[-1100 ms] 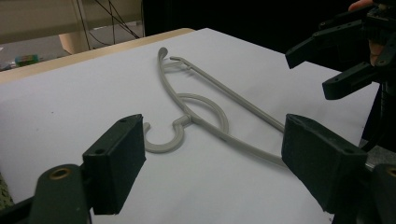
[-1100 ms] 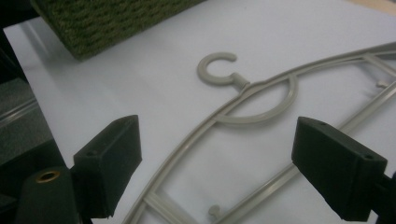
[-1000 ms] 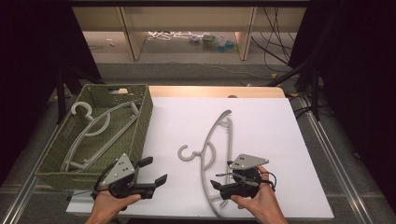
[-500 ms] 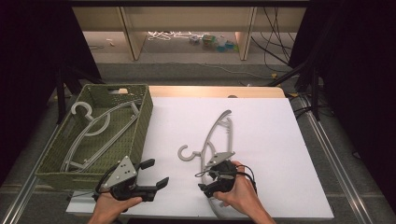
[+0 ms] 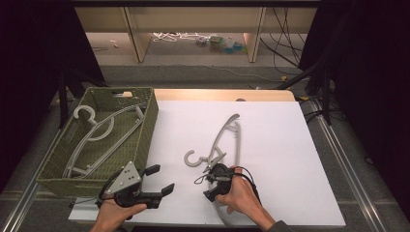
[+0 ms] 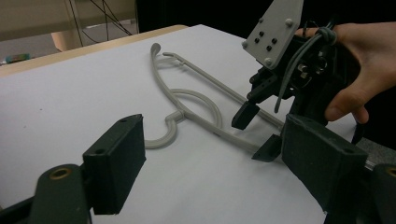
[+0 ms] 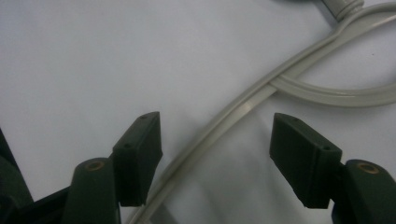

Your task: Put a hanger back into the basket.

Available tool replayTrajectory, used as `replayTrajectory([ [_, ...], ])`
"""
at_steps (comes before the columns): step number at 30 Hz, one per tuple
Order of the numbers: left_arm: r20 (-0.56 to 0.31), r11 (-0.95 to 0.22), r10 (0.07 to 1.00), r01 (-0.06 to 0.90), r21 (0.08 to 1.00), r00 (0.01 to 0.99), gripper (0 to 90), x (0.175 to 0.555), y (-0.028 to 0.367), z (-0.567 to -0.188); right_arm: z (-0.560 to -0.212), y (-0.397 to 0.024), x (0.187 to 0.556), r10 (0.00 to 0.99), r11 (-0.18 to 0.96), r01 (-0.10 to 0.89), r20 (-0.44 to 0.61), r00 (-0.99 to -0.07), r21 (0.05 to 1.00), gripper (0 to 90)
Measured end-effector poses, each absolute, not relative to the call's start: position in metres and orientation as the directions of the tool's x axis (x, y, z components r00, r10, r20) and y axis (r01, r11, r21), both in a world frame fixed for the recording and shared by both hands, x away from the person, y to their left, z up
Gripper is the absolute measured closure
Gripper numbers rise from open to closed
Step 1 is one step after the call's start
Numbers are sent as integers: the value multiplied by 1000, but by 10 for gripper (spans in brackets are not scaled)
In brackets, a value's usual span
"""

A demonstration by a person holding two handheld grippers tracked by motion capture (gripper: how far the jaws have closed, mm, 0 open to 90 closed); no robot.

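At the far left of the high view, a green woven basket (image 5: 145, 126) sits on the desk (image 5: 280, 125), holding a grey hanger of its own (image 5: 99, 131); how many hangers lie in it is hard to make out.

Just right of the basket's near corner, the left tongs (image 5: 160, 180) rest low over the white surface, jaws spread wide with nothing between them. In the left gripper view both pads (image 6: 116, 165) stand clear of any object.

Centre of the desk: the loose hanger (image 5: 227, 140), pale grey plastic, lies flat on the white sheet. Its hook curls toward the basket side, a curved shoulder arm runs away from the person, and a straight bar lies alongside. An inner loop joins the arm near the hook neck.

Right of centre, the right tongs (image 5: 215, 163) are set down over the hanger's near arm. The jaws have just been closing; the arm (image 7: 233, 114) runs between them, but both pads stand off it, so there is no grip yet.

The hanger's near end is covered by the right hand (image 5: 239, 193) in the high view. Its hook is cut off at the top edge of the right gripper view.
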State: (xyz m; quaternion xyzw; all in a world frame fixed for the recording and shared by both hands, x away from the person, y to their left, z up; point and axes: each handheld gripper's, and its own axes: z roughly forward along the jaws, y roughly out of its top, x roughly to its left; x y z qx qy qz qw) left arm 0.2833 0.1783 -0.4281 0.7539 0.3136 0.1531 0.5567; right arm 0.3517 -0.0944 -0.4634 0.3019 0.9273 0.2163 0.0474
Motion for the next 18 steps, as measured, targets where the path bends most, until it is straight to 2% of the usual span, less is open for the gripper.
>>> replayTrajectory([
  [4, -123, -181, 645, 307, 934, 754, 216, 284, 179, -428, -466, -92, 356, 568, 735, 541, 65, -820, 409, 444],
  [14, -124, -179, 643, 306, 935, 756, 218, 285, 180, -429, -465, -90, 359, 544, 767, 516, 40, -838, 380, 518],
  [18, -124, -178, 643, 305, 935, 756, 219, 285, 180, -429, -464, -94, 361, 558, 758, 533, 48, -828, 376, 595],
])
